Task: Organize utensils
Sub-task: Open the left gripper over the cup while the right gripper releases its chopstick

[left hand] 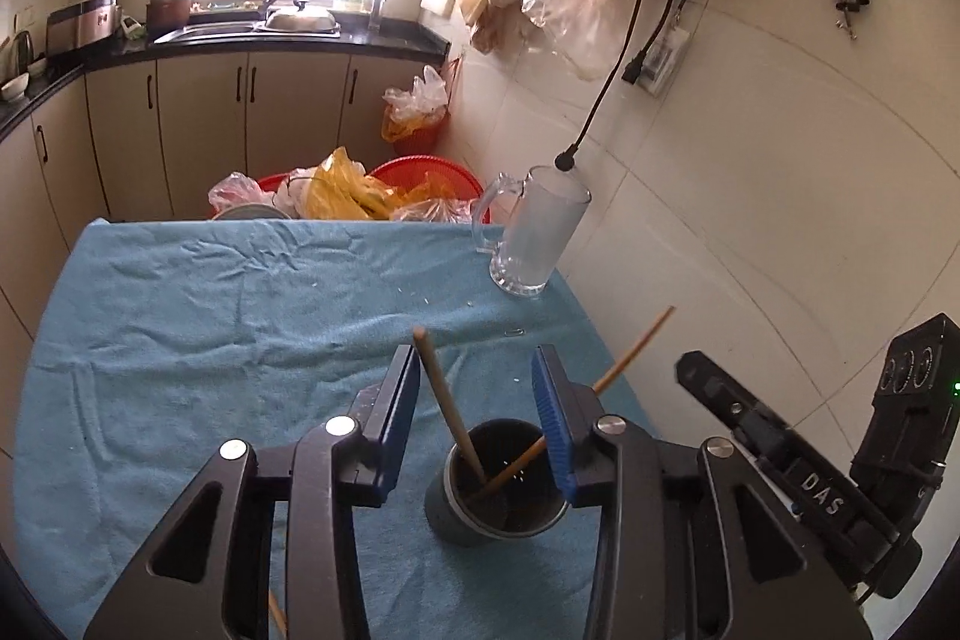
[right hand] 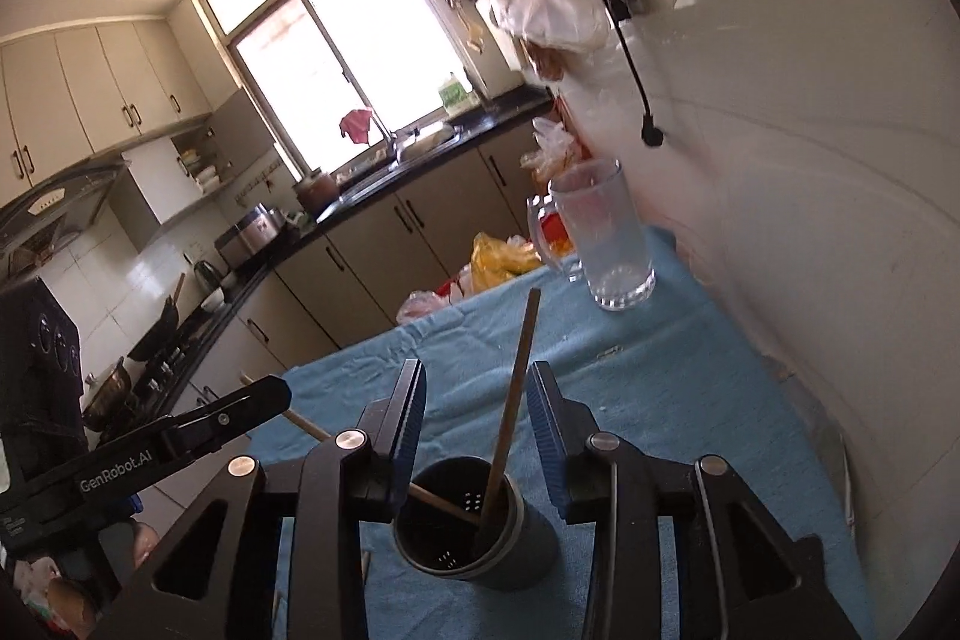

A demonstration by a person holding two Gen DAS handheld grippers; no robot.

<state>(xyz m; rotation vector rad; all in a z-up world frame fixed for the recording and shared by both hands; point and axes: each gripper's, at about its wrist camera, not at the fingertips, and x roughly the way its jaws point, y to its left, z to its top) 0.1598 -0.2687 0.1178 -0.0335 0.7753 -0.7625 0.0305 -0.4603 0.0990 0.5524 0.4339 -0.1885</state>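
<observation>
Both wooden chopsticks [left hand: 447, 400] dropped into dark round perforated holder [left hand: 498, 484], lower centre. Left gripper [left hand: 480, 400] and right gripper [right hand: 477, 418] fingers apart, gripping nothing. Next: back off without snagging sticks.

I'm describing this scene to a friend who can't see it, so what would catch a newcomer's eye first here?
First, the dark utensil cup on the blue cloth, near the table's front, with two wooden chopsticks leaning out of it in different directions. The left tongs and right tongs stand open above it, one chopstick between each pair. Farther back, by the white wall, stands an empty glass mug.
</observation>
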